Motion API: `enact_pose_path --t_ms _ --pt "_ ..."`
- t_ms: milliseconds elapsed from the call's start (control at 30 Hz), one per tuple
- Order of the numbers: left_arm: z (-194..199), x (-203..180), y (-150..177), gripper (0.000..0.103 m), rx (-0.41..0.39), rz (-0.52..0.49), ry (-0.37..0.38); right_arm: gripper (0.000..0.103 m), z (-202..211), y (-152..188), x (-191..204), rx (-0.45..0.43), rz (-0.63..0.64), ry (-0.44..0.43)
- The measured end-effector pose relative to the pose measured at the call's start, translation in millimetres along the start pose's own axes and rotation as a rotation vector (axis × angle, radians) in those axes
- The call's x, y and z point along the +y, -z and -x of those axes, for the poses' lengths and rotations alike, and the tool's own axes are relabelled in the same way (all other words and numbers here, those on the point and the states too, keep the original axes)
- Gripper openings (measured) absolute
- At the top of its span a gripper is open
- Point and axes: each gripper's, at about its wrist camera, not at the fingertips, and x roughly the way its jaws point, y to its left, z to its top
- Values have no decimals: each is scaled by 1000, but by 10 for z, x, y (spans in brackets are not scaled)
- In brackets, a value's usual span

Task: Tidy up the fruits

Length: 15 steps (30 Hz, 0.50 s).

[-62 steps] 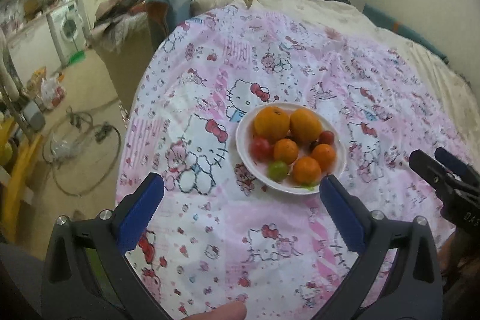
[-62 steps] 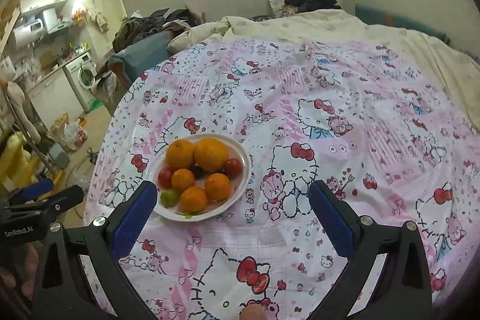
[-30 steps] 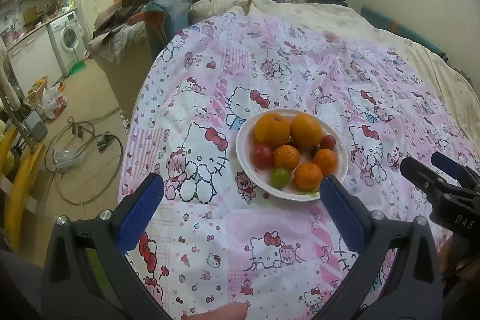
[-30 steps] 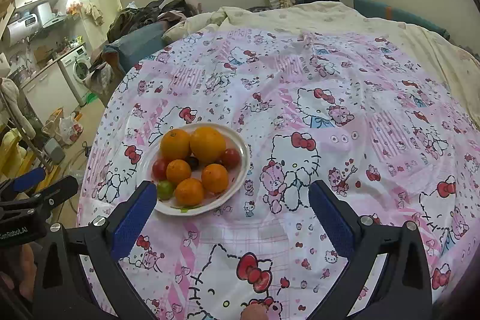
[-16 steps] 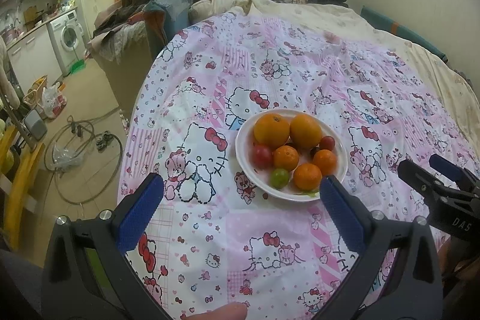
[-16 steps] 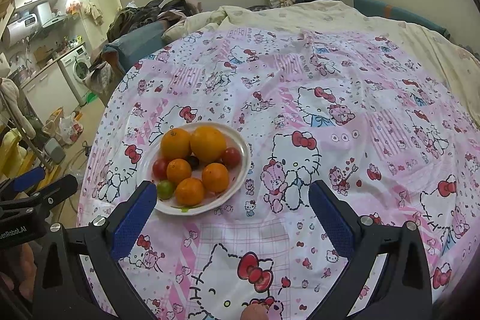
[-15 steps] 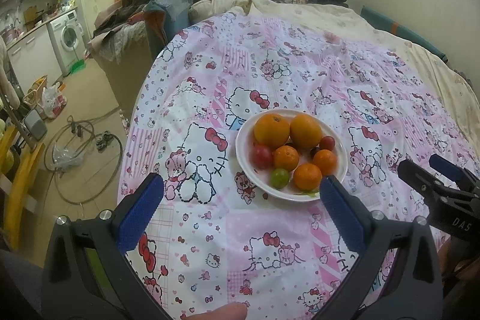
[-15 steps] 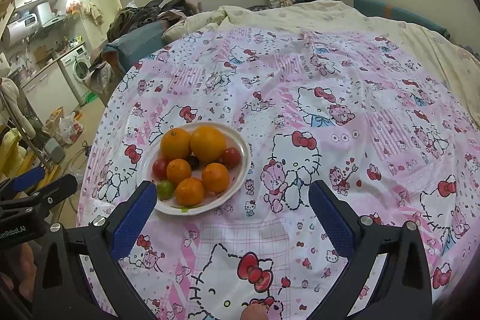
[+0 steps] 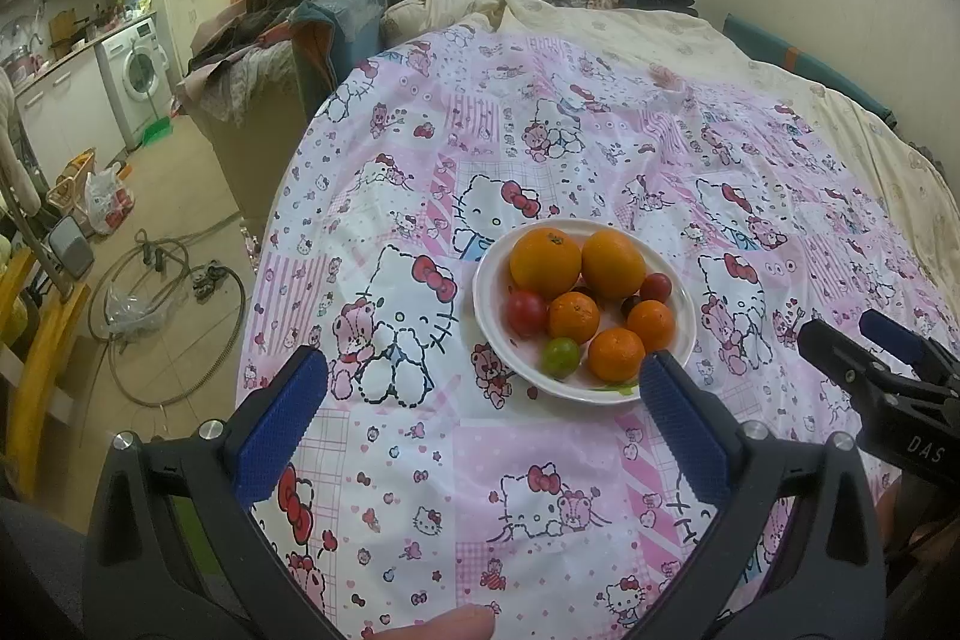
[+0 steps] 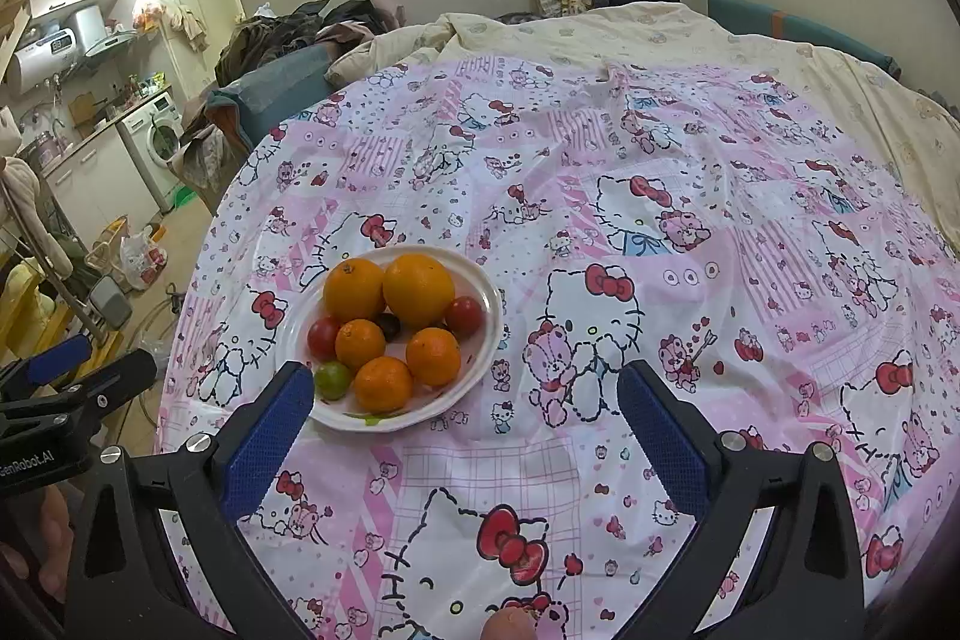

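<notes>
Resting together on a white plate (image 9: 489,301) on the pink bedspread (image 9: 540,148): oranges (image 9: 545,263), tomatoes (image 9: 527,314), a green fruit (image 9: 560,355). Fits fruit gathered or awaiting sorting. Hovering near, left gripper (image 9: 480,415) and right gripper (image 10: 465,421), both spread wide, holding and touching nothing.

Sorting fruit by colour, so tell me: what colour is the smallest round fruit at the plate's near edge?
Green, clearest in the right wrist view.
</notes>
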Motion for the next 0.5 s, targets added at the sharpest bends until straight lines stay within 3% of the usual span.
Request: enact_pose_path --t_ms 500 --pt "-4 16 4 102 -2 -1 0 103 4 2 21 -2 1 -4"
